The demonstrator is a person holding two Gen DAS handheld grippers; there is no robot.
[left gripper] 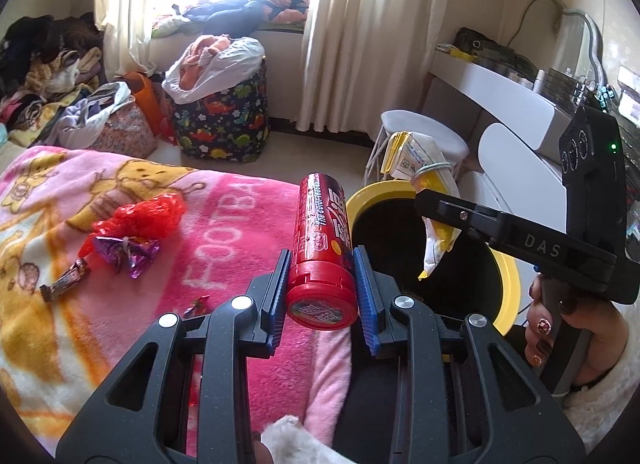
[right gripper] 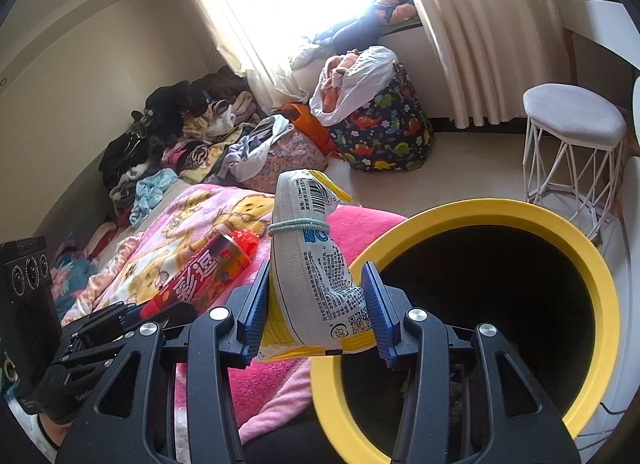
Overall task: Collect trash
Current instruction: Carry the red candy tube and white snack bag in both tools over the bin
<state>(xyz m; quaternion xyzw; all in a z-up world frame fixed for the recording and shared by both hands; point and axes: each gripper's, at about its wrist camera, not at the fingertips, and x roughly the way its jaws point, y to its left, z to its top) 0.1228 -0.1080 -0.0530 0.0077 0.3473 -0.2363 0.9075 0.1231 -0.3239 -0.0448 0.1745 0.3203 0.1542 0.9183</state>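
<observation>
My left gripper [left gripper: 321, 296] is shut on a red candy tube [left gripper: 322, 248] and holds it above the pink blanket, just left of the yellow-rimmed bin [left gripper: 508, 276]. My right gripper [right gripper: 316, 304] is shut on a white and yellow snack bag [right gripper: 310, 264] tied with a hair band, at the bin's rim [right gripper: 600, 284]. In the left wrist view that bag [left gripper: 432, 191] hangs over the bin's dark opening. On the blanket lie a red plastic wrapper [left gripper: 140, 215], a purple foil wrapper [left gripper: 128, 254], a brown bar wrapper [left gripper: 66, 280] and a small candy wrapper [left gripper: 198, 304].
The bed's pink cartoon blanket [left gripper: 224, 240] fills the left. Beyond it stand a dinosaur-print basket [left gripper: 222, 119] with a bag of clothes, clothing piles [right gripper: 180, 135], a white stool [right gripper: 572, 143] and a white dressing table [left gripper: 500, 91]. A hand [left gripper: 560, 328] grips the right tool's handle.
</observation>
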